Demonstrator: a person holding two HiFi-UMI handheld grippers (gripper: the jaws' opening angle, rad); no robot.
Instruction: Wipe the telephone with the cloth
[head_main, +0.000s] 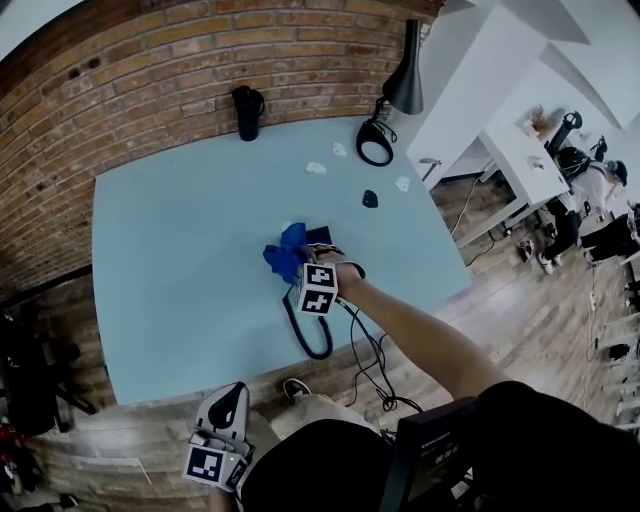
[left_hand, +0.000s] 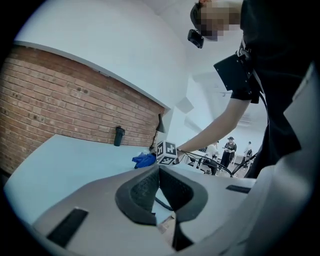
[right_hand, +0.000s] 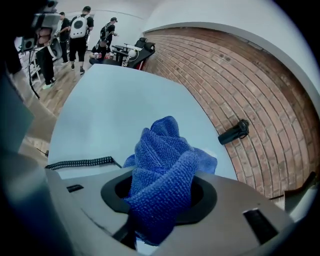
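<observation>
Blue microfibre cloth (right_hand: 165, 170) is clamped between the jaws of the right gripper (head_main: 303, 272), bunched and rising past the fingertips. It sits against the left side of the dark telephone (head_main: 321, 237), which lies near the front of the pale blue table (head_main: 180, 260), its black coiled cord (head_main: 303, 335) looping towards the table's edge. The left gripper (left_hand: 159, 170) hangs low beside the person, off the table, with its jaw tips together and nothing between them.
</observation>
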